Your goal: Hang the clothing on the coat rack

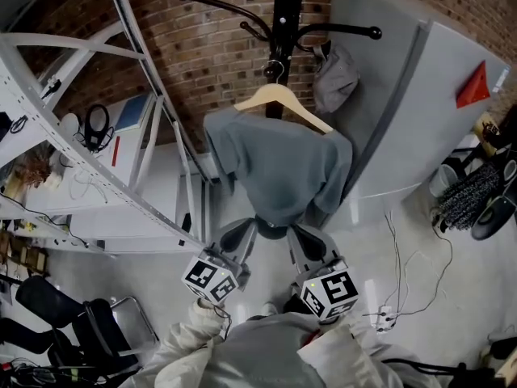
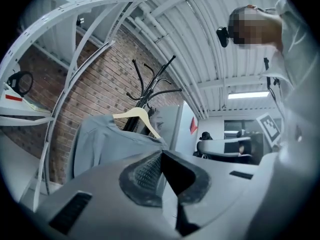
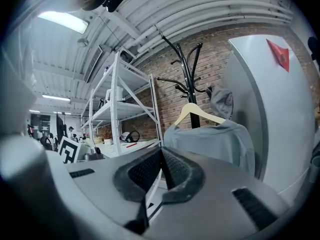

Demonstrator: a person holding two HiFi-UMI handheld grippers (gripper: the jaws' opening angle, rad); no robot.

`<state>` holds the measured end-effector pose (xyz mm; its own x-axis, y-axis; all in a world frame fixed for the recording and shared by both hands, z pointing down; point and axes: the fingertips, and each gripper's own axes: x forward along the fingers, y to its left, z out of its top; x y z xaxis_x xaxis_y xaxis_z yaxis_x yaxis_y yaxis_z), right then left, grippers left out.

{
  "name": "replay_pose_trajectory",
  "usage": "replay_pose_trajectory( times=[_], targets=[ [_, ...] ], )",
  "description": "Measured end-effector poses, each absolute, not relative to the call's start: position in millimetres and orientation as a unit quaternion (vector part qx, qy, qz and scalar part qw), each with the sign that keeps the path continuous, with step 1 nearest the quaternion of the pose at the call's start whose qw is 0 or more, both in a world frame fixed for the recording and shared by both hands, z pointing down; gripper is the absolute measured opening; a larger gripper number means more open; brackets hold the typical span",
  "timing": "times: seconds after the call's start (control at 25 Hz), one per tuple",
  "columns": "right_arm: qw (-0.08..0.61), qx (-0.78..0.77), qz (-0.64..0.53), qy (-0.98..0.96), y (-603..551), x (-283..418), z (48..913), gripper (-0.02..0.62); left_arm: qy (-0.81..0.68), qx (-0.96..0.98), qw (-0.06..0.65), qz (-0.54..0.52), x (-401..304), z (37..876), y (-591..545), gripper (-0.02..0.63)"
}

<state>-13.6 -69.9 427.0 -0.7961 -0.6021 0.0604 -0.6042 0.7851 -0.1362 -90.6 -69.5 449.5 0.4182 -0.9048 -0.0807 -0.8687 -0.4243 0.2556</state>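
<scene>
A grey shirt (image 1: 279, 164) hangs on a wooden hanger (image 1: 279, 97), hooked on the black coat rack (image 1: 287, 6) against the brick wall. Both grippers sit just below the shirt's hem. My left gripper (image 1: 246, 226) is shut with nothing in it, and my right gripper (image 1: 300, 233) is shut and empty too. In the left gripper view the closed jaws (image 2: 161, 154) point up at the shirt (image 2: 105, 139) and hanger (image 2: 135, 115), apart from them. The right gripper (image 3: 161, 151) likewise faces the shirt (image 3: 215, 141) and the rack (image 3: 187, 64) from a distance.
A second grey garment (image 1: 335, 75) hangs on a rack arm at the right. White metal shelving (image 1: 97, 95) with headphones (image 1: 97, 124) stands left. A grey panel (image 1: 420, 95) stands right of the rack. Cables (image 1: 404, 273) lie on the floor; a black chair (image 1: 73, 322) is at lower left.
</scene>
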Motion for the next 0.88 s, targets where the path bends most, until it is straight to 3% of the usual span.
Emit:
replay_pose_trajectory(
  times=[0.88],
  targets=[
    [0.023, 0.341, 0.065, -0.938, -41.6, 13.1, 436.7, 0.024, -0.611, 0.788, 0.061, -0.036, -75.3, 476.6, -26.7, 0.009]
  ],
)
